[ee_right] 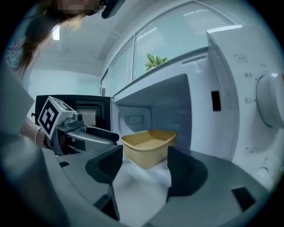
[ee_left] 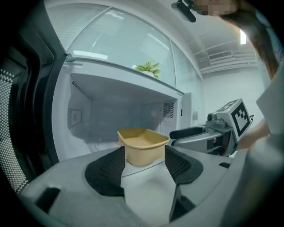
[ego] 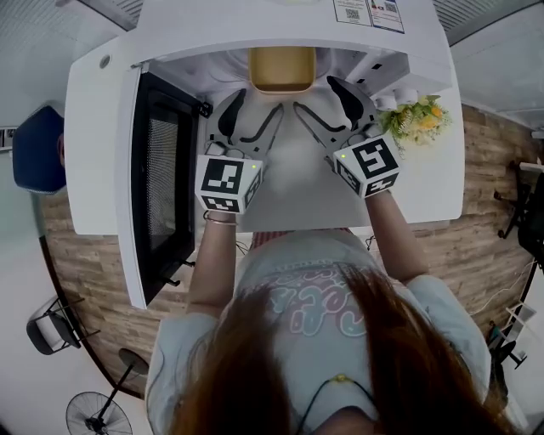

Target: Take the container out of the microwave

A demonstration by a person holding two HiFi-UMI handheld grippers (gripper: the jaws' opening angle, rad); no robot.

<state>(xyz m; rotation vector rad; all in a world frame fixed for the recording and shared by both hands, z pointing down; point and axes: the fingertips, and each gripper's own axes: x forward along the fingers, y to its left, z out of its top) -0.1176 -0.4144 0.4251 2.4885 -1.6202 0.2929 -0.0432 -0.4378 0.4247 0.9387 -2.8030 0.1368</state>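
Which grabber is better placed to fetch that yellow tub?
Right, narrowly. Both grippers are open and aimed at the container, but the right gripper sits a bit nearer the microwave mouth, while the open door crowds the left gripper.

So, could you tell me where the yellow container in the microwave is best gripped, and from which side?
Grip the yellow container by its flared rim, probably, coming in from the front of the open microwave. It sits upright and open-topped, so the left gripper and right gripper, both open, could each pinch a side wall.
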